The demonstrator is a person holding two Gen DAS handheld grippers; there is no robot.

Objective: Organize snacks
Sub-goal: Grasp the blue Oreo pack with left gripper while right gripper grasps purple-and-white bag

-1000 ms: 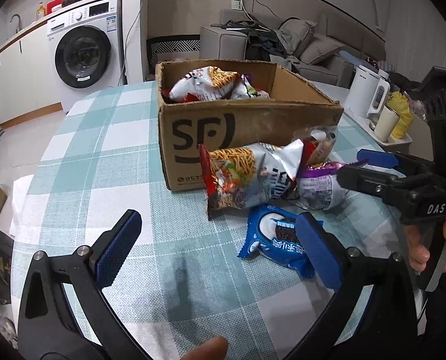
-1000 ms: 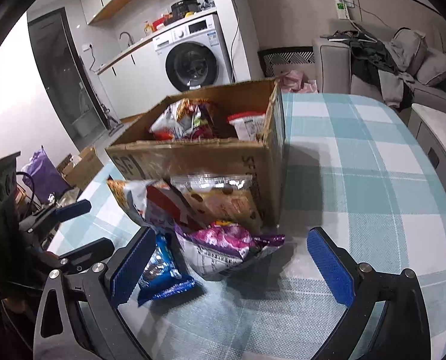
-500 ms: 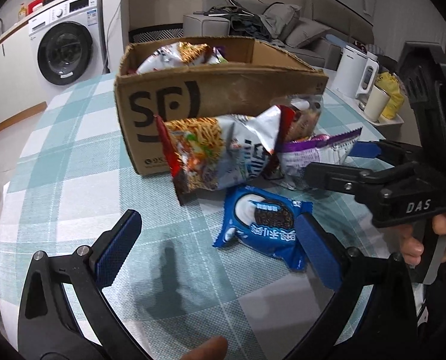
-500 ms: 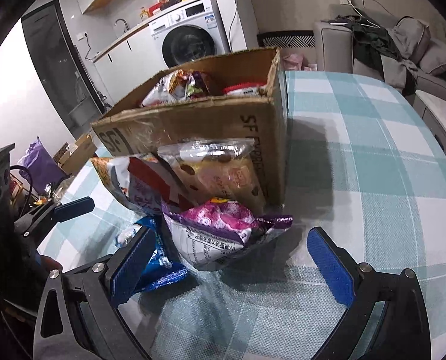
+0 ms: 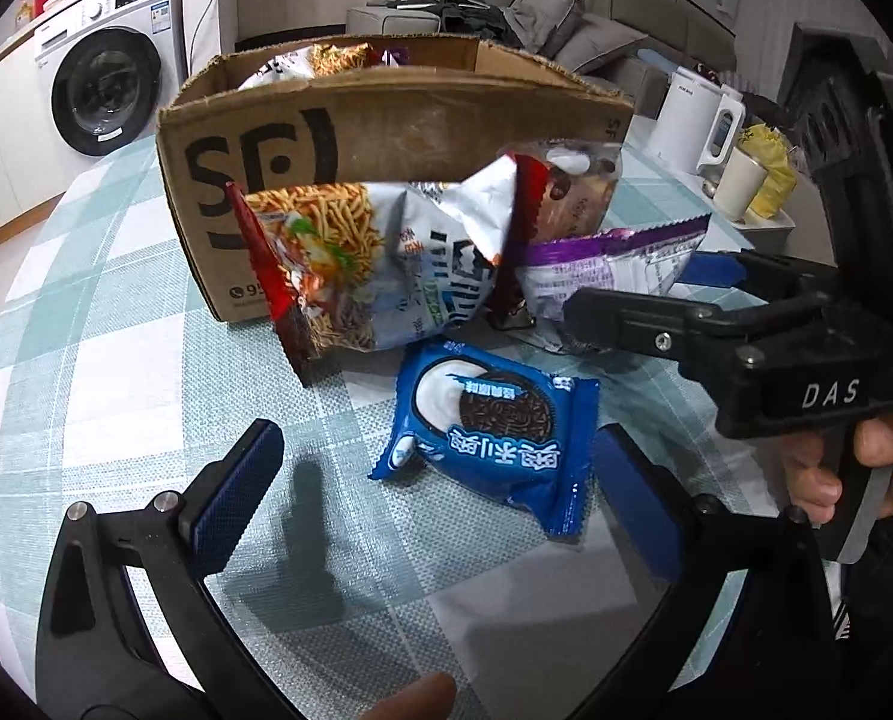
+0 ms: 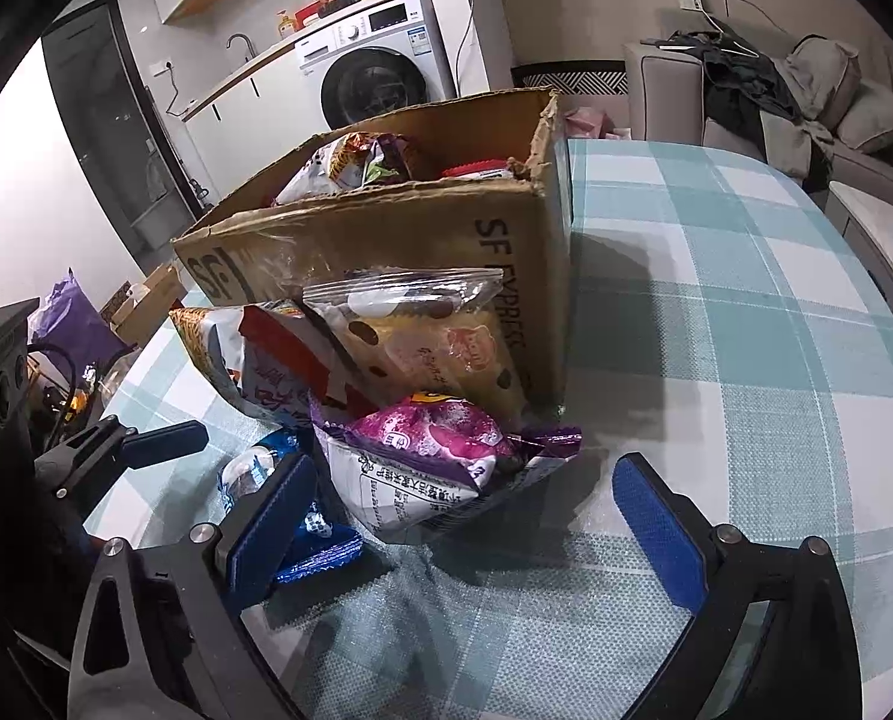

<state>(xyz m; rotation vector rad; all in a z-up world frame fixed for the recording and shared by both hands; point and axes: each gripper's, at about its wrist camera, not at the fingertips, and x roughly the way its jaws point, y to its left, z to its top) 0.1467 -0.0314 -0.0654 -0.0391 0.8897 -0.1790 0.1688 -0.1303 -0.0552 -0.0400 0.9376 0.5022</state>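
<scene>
An SF cardboard box (image 5: 386, 120) with snack bags inside stands on the checked tablecloth. A noodle bag (image 5: 356, 264) and a clear bag of pastry (image 6: 422, 336) lean on the box's front. A blue cookie packet (image 5: 494, 426) lies flat between the fingers of my left gripper (image 5: 440, 498), close to the right pad; that gripper is open and untouched by it. A purple packet (image 6: 428, 456) lies between the pads of my right gripper (image 6: 464, 516). Its jaws are closing, with neither pad pressing on the packet. The right gripper (image 5: 656, 294) also shows in the left wrist view, held by a hand.
A white kettle (image 5: 692, 120) and a cup (image 5: 740, 180) stand on a side unit right of the table. A washing machine (image 6: 374, 78) and a sofa (image 6: 806, 102) lie behind. The tablecloth (image 6: 716, 300) stretches bare right of the box.
Both grippers have come lower and closer to the pile. The blue packet now sits between the left fingers. The right fingers have drawn slightly inward around the purple packet.
</scene>
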